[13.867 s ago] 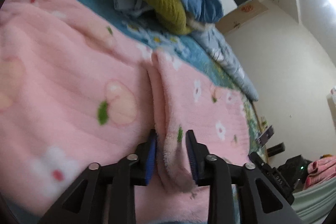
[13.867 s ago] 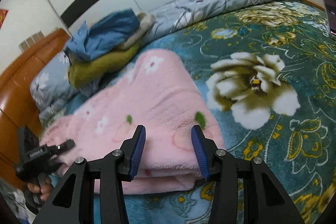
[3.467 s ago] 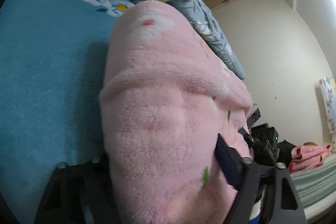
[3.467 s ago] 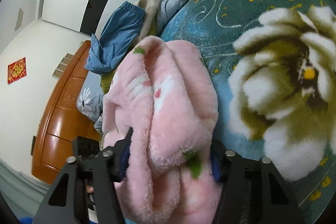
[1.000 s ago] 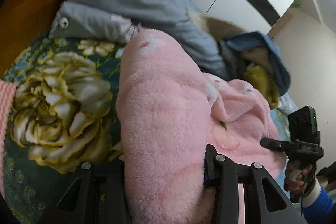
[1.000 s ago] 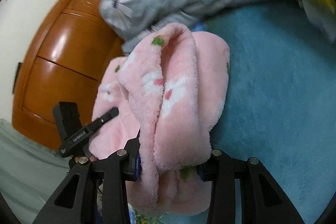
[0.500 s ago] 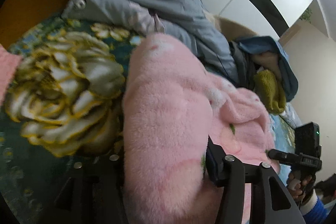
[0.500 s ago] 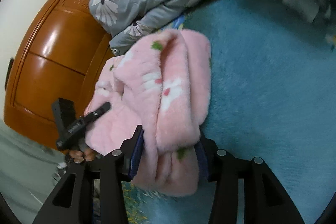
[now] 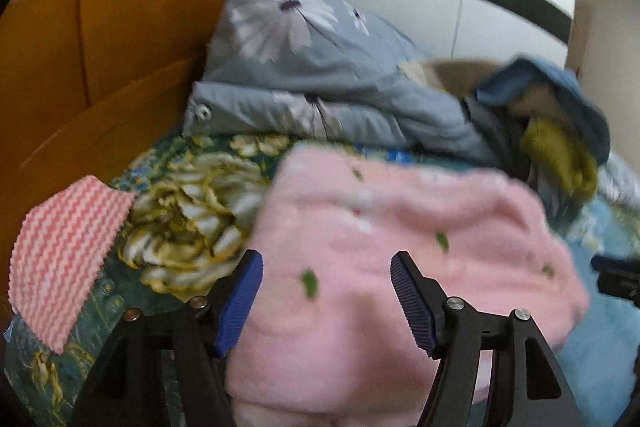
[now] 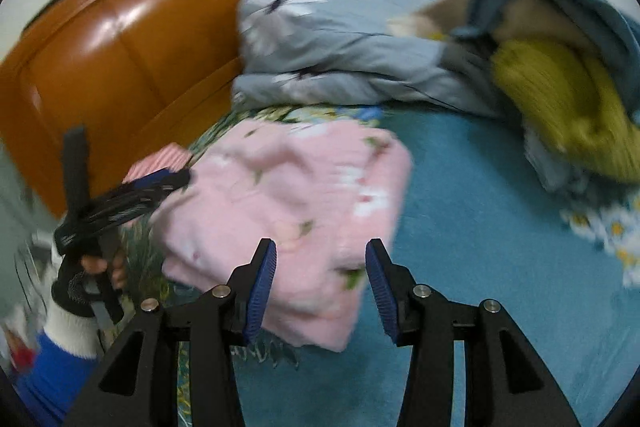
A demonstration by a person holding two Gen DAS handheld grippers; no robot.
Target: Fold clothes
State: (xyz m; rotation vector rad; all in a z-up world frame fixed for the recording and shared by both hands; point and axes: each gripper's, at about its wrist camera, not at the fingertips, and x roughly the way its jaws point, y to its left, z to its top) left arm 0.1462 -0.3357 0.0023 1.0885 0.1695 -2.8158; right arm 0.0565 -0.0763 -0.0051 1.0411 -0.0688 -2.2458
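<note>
Folded pink fleece garment [image 9: 400,259]: motion-blurred in both views; lower edge cut by the bottom of the left wrist frame, near end hidden behind the left claw [image 9: 326,301]
Right claw [image 9: 616,277]: only a dark sliver at the right edge of the left wrist frame, opening unreadable there
Pile of clothes [image 10: 560,95]: upper right, smeared, separate pieces hard to tell apart
Striped pink cloth [image 10: 160,163]: mostly hidden behind the left claw's fingers in the right wrist view
Hand [image 10: 100,267]: lower left, blurred, sleeve cut by the frame edge
</note>
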